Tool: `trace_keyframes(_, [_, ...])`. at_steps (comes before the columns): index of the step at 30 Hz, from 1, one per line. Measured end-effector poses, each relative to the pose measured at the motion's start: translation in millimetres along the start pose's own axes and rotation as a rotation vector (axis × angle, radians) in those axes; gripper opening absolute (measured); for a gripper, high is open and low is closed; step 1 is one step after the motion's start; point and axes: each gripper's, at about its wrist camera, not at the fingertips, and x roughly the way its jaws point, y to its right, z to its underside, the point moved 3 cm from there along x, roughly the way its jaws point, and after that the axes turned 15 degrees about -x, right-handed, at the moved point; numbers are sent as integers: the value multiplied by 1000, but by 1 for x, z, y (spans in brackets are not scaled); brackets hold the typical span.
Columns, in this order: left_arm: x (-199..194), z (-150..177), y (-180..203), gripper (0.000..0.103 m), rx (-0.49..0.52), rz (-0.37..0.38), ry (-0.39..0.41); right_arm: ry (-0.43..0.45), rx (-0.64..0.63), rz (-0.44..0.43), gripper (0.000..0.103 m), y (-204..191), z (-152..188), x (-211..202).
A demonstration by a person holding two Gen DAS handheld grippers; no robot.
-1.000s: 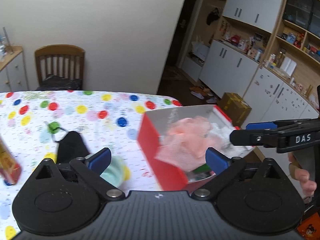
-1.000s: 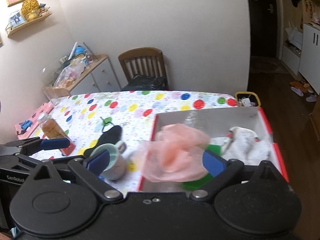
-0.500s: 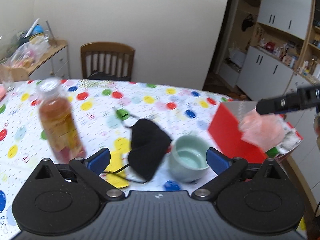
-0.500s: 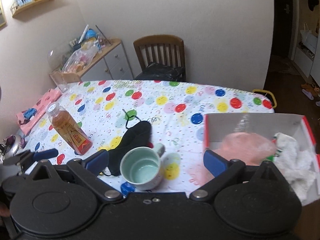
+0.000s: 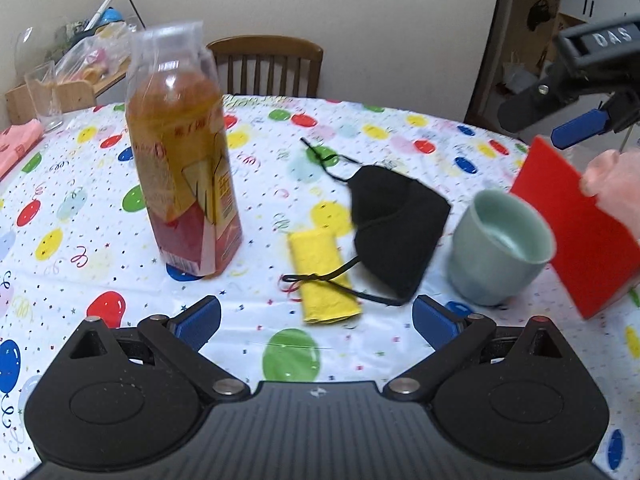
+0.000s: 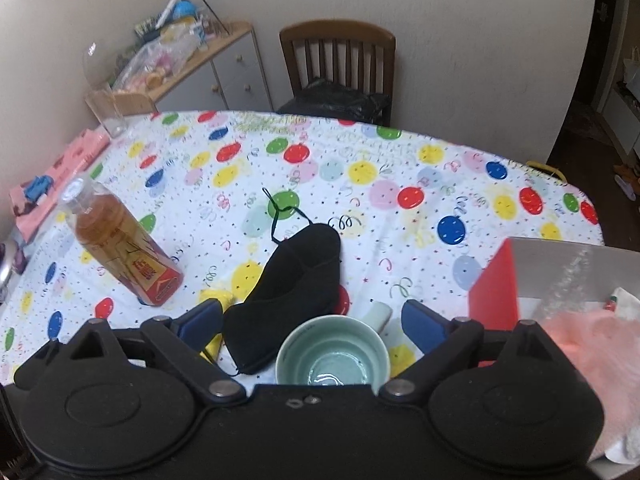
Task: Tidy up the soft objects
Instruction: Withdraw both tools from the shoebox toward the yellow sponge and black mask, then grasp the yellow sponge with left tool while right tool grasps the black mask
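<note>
Left gripper [image 5: 316, 318] hangs low over the balloon-print tablecloth [image 5: 80, 216], blue fingers spread wide with nothing between them. Dead ahead of it lies a yellow folded cloth [image 5: 322, 276], and a black face mask [image 5: 400, 232] sits just right of that, its lower ear loop trailing across the yellow cloth. Ahead and left of the gripper, a tea bottle [image 5: 184, 168] stands upright; ahead and right sits a pale green cup [image 5: 500, 248], with a red box [image 5: 576, 224] just beyond it at the right edge. A pink mesh cloth [image 5: 616, 184] spills over the box's rim. Up top right, the right gripper [image 5: 560, 120] floats above the box, its fingertips apart. From its own camera, the right gripper [image 6: 312, 320] is spread and empty too, the cup [image 6: 332, 356] right under its fingers, the mask [image 6: 292, 288] ahead and slightly left, the bottle [image 6: 120, 248] further left, the pink cloth [image 6: 592, 352] and a white cloth [image 6: 622, 300] in the box [image 6: 494, 284] at its right.
</note>
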Motion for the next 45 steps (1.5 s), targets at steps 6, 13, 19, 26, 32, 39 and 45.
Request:
trace_keyframes(6, [18, 0, -3, 102, -9, -31, 26, -74, 9, 3, 93, -4, -10, 39])
trace_keyframes(13, [47, 3, -8, 97, -24, -54, -26, -144, 2, 39, 84, -1, -20, 81])
trace_keyframes(19, [56, 6, -5, 88, -19, -49, -43, -193, -8, 22, 79, -2, -22, 105])
trace_keyframes(26, [65, -2, 3, 75, -5, -62, -30, -240, -21, 13, 67, -3, -22, 126])
trace_keyframes(32, [71, -9, 8, 55, 10, -69, -23, -274, -29, -3, 59, -7, -18, 139])
trace_keyframes(39, [74, -13, 6, 38, -4, -53, -22, -273, -23, 7, 44, -6, -16, 140])
trace_keyframes(45, [74, -13, 5, 38, -8, -46, -24, -257, -23, 47, 17, -4, -15, 135])
